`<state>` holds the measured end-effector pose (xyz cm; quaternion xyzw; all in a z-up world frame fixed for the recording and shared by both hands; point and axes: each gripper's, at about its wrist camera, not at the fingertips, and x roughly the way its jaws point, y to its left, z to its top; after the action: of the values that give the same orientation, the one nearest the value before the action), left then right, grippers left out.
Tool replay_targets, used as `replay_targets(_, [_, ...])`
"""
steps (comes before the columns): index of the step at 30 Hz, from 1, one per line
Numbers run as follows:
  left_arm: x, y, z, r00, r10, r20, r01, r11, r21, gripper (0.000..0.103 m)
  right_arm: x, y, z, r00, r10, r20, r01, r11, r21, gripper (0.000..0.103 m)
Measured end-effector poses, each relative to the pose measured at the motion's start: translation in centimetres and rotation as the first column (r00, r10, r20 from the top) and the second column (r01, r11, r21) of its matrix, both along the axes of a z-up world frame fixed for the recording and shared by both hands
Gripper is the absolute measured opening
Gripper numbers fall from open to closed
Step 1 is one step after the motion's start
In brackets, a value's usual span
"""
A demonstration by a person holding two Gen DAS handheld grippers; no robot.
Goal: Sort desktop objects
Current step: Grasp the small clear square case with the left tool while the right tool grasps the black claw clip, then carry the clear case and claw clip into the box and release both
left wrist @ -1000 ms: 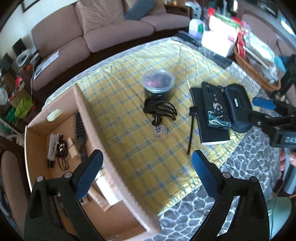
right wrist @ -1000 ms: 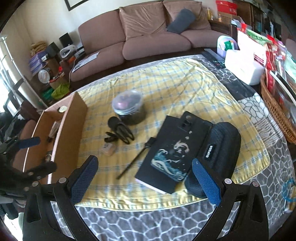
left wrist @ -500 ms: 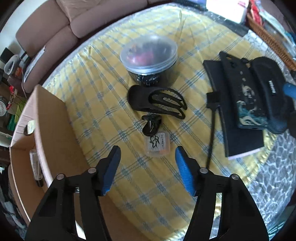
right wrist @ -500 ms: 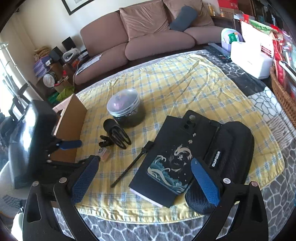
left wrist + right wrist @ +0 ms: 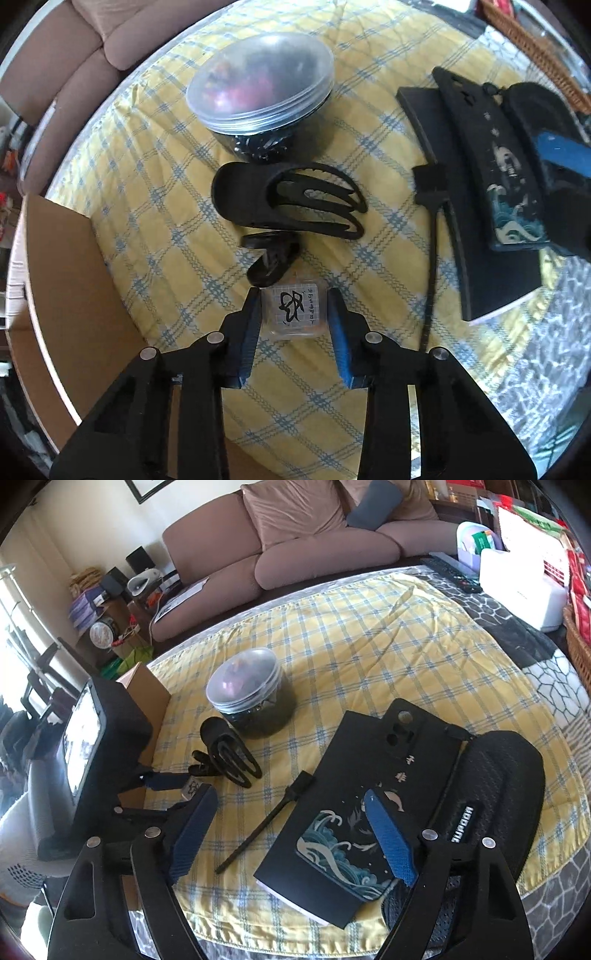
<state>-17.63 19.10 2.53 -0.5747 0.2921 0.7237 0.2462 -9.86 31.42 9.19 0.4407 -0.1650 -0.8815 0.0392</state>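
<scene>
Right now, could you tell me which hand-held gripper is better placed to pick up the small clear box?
Left. The left hand-held gripper already straddles the small clear box, a blue finger on each side. The right hand-held gripper hangs open over the notebook.

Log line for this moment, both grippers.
left gripper: fingers straddling small clear case, contact unclear | right gripper: open, above phone case | hair claw, jar: on cloth
</scene>
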Motion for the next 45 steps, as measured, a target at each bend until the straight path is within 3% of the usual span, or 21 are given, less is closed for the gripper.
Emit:
replay_targets(5, [0.1, -2.0, 2.3, 1.000, 0.020, -0.005, -0.020, 0.997, 0.080, 0.032, -1.8, -0.9, -0.2, 1.000, 0.027, 0.003, -0.027, 1.000, 0.013, 0.079])
replay_targets(9, [0.4, -4.6, 6.5, 0.999, 0.027, -0.042, -0.019, 0.985, 0.169, 0.032, -3.7, -2.5, -0.6, 0.997, 0.076, 0.012, -0.077, 0.996, 0.046, 0.075])
replay_targets(15, [0.3, -8.3, 11.1, 0.994, 0.050, -0.097, -0.028, 0.975, 0.220, 0.032, -6.8, -6.1, -2.1, 0.981, 0.187, 0.052, -0.193, 0.971, 0.142, 0.071])
replay_targets(21, [-0.1, -12.2, 11.9, 0.992, 0.085, -0.095, -0.058, 0.966, 0.254, 0.032, -9.2, -8.6, -4.0, 0.957, 0.263, 0.120, -0.284, 0.933, 0.223, 0.066])
replay_targets(23, [0.2, -13.2, 11.7, 0.991, 0.097, -0.089, -0.070, 0.962, 0.263, 0.032, -9.6, -8.9, -4.8, 0.951, 0.272, 0.147, -0.299, 0.931, 0.211, 0.050])
replay_targets(28, [0.4, -17.0, 11.4, 0.986, 0.147, -0.074, -0.121, 0.952, 0.282, 0.032, -9.1, -9.0, -4.5, 0.954, 0.259, 0.153, -0.286, 0.937, 0.201, 0.039])
replay_targets(32, [0.3, -20.3, 11.6, 0.979, 0.193, -0.071, -0.164, 0.940, 0.299, 0.032, -8.2, -8.8, -2.8, 0.962, 0.237, 0.133, -0.257, 0.952, 0.164, 0.036])
replay_targets(38, [0.8, -24.3, 11.9, 0.966, 0.249, -0.071, -0.217, 0.927, 0.307, 0.032, -6.1, -9.4, 2.1, 0.972, 0.229, 0.055, -0.233, 0.968, 0.097, 0.035])
replay_targets(45, [2.1, -28.9, 10.2, 0.949, 0.313, -0.041, -0.290, 0.915, 0.280, 0.032, -4.7, -16.0, 7.8, 0.945, 0.325, -0.039, -0.322, 0.945, 0.059, 0.035])
